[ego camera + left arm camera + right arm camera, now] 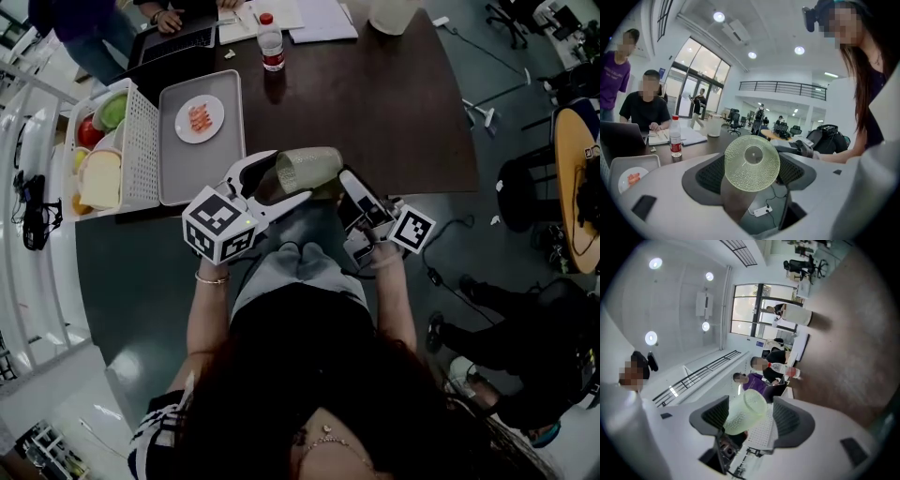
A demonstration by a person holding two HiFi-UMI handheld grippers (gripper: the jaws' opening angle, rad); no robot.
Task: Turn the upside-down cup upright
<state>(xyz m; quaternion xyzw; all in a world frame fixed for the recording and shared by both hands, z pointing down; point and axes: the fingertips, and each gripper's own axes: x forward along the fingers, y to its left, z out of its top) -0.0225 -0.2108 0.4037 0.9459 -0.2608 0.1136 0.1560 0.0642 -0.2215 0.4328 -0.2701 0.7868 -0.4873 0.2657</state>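
The cup (314, 165) is pale green, bumpy and see-through. It lies on its side in the air above the near edge of the dark table (394, 103). My left gripper (281, 178) is shut on it. In the left gripper view one round end of the cup (751, 161) faces the camera and fills the gap of the left gripper (752, 169), touching both pads. My right gripper (349, 194) is at the cup's right end. In the right gripper view the cup (743, 414) slants between the jaws of the right gripper (751, 420), close to one pad with a gap at the other.
A grey tray (178, 178) with a white plate (200, 119) sits at the table's left, beside a white basket (141, 150) of fruit. A water bottle (271, 47), a laptop (178, 42) and papers (319, 19) lie at the far edge, where people sit.
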